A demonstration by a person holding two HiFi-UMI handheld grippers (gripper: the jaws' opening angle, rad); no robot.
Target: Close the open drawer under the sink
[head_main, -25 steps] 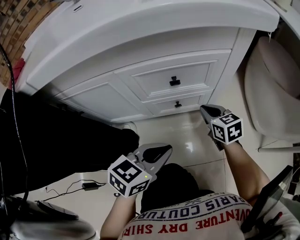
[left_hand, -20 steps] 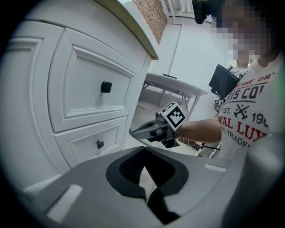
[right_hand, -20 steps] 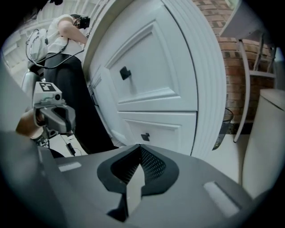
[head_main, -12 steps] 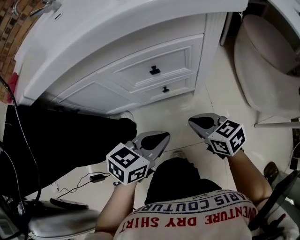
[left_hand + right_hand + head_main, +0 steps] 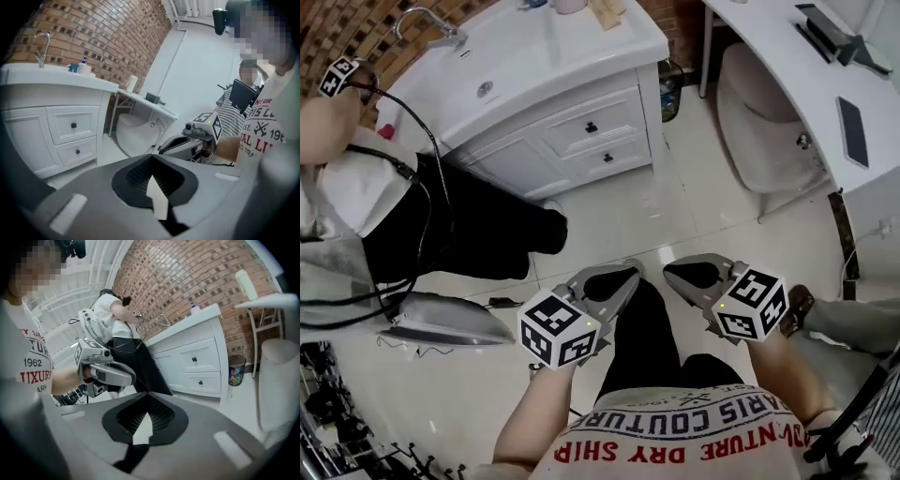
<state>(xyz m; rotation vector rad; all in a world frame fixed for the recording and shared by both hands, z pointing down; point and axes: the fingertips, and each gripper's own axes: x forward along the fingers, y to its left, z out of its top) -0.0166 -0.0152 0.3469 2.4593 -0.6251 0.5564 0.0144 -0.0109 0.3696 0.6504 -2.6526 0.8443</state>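
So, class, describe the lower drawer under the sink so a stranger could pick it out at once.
Find the white sink cabinet against the brick wall. On its right half, as you face it, two drawers are stacked, each with a small dark knob. The lower drawer is the shallower one nearest the floor, directly below the upper drawer.

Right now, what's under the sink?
Under the sink are an upper drawer and a lower drawer, each with a dark knob, beside a cabinet door. All look shut, so their insides are hidden.
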